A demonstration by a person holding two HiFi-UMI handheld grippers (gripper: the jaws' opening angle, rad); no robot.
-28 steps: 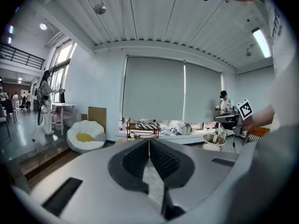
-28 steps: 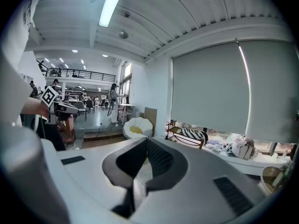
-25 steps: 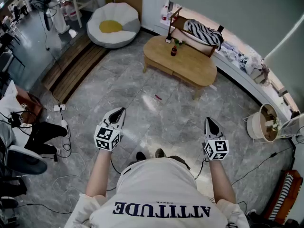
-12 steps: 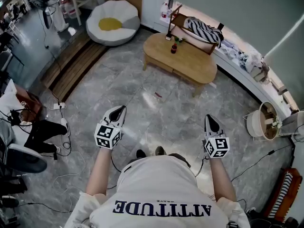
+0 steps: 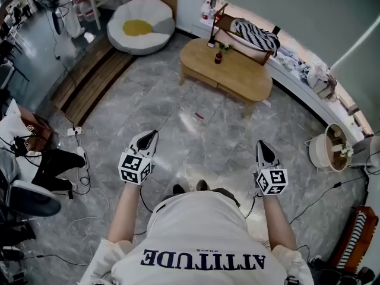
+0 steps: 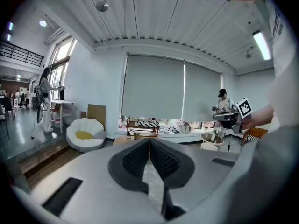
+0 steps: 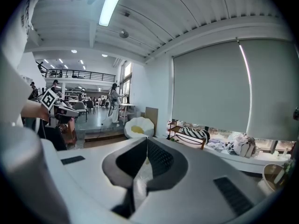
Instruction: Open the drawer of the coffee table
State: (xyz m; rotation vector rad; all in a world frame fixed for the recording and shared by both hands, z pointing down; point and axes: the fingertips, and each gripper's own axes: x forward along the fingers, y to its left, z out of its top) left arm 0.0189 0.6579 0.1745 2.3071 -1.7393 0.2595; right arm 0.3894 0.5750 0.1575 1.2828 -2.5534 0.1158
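Note:
The oval wooden coffee table (image 5: 228, 70) stands well ahead of me on the grey stone floor, with a small dark bottle (image 5: 218, 57) on its top. Its drawer front does not show from the head view. My left gripper (image 5: 152, 135) and right gripper (image 5: 260, 143) hang side by side in front of my body, far short of the table. Both are shut with nothing between the jaws. In the left gripper view the table (image 6: 122, 138) peeks just over the closed tips (image 6: 149, 140). The right gripper view shows its closed tips (image 7: 147, 141) aimed toward the window side.
A wooden rack with a striped cushion (image 5: 254, 36) stands behind the table by the window ledge. A white egg-shaped beanbag (image 5: 141, 26) lies at the back left. A round basket (image 5: 328, 153) sits at the right, cables and a power strip (image 5: 74, 132) at the left. People stand in the background.
The view has crept slightly forward toward the table; both grippers keep their place in front of me and stay shut.

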